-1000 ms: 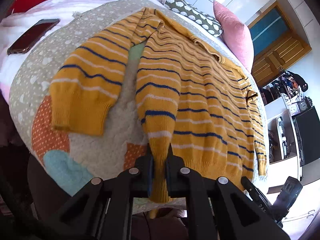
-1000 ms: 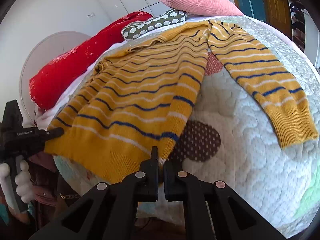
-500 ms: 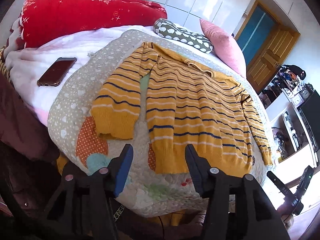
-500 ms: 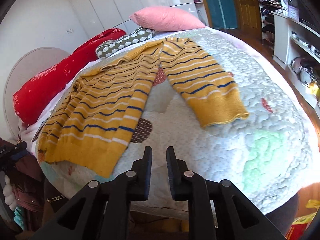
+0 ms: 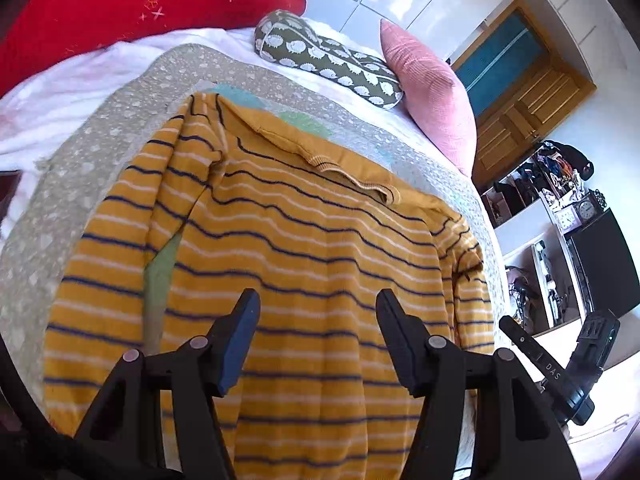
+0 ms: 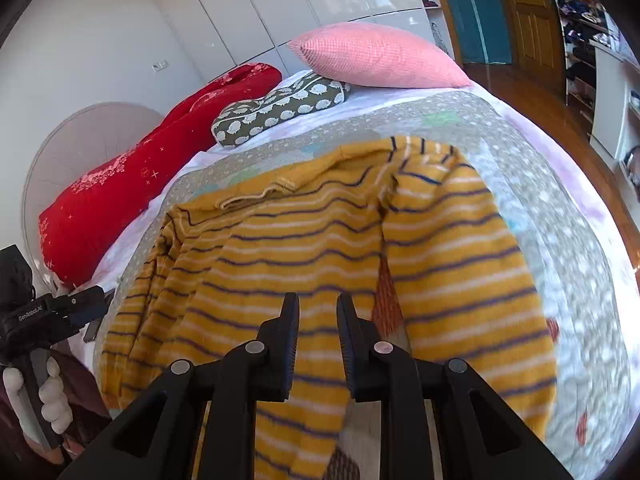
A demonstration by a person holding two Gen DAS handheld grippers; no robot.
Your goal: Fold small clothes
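A mustard-yellow sweater [image 5: 312,248] with navy and white stripes lies flat, front down, on a quilted bedspread [image 5: 80,148]; both sleeves are spread beside the body. My left gripper [image 5: 316,320] is wide open and empty, hovering over the sweater's body. My right gripper [image 6: 318,320] hovers over the sweater [image 6: 304,248] near the right armpit, its jaws a narrow gap apart and holding nothing. The right sleeve [image 6: 460,264] lies to its right. The neckline [image 5: 348,176] is at the far end.
A pink pillow [image 5: 432,92], a green patterned cushion [image 5: 328,68] and a red blanket [image 5: 132,8] lie at the head of the bed. The other hand-held gripper [image 6: 36,316] shows at the left of the right wrist view. Shelves [image 5: 560,216] and a wooden door [image 5: 520,108] stand to the right.
Both grippers let go of the sweater's hem and opened, then moved forward over the sweater toward its upper body. The sweater lies flat where it was spread.
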